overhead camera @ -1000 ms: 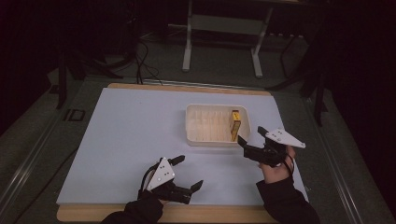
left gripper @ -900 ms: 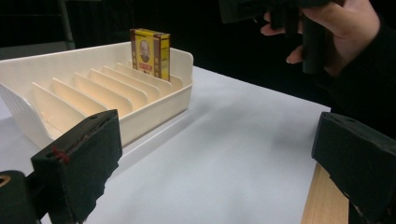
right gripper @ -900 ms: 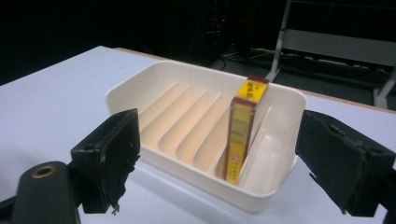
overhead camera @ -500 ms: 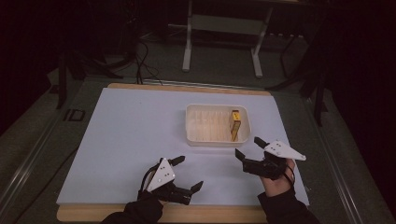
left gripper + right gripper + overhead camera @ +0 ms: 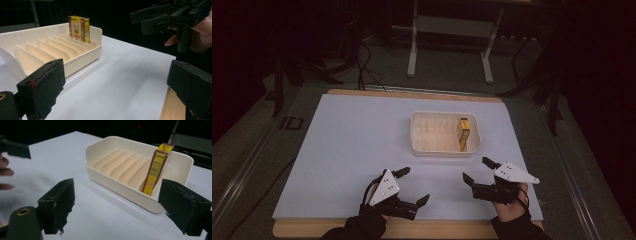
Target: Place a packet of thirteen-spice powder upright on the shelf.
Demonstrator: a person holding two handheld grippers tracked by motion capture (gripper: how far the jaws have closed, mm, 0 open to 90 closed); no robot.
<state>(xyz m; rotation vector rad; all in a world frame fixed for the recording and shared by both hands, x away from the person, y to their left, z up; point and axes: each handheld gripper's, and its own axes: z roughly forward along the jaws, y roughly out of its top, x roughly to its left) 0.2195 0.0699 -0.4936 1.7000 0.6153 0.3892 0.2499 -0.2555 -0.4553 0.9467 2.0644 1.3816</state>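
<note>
A cream slotted tray (image 5: 417,145) (image 5: 82,60) (image 5: 120,187) sits right of the table's middle. A yellow and brown box (image 5: 464,133) (image 5: 79,28) (image 5: 156,168) stands upright in its rightmost slot. My left gripper (image 5: 415,186) (image 5: 115,92) is open near the front edge, empty, aimed toward the tray. My right gripper (image 5: 478,171) (image 5: 122,207) is open and empty, just in front of the tray's right end. The right gripper also appears far off in the left gripper view (image 5: 160,16).
The pale blue mat (image 5: 337,145) covers a wooden tabletop whose edge (image 5: 312,231) shows at the front. A metal stand (image 5: 449,45) and cables lie on the dark floor beyond the table.
My right gripper has drawn back from the tray's right end toward the front edge and lowered. The left gripper has stayed nearly still.
</note>
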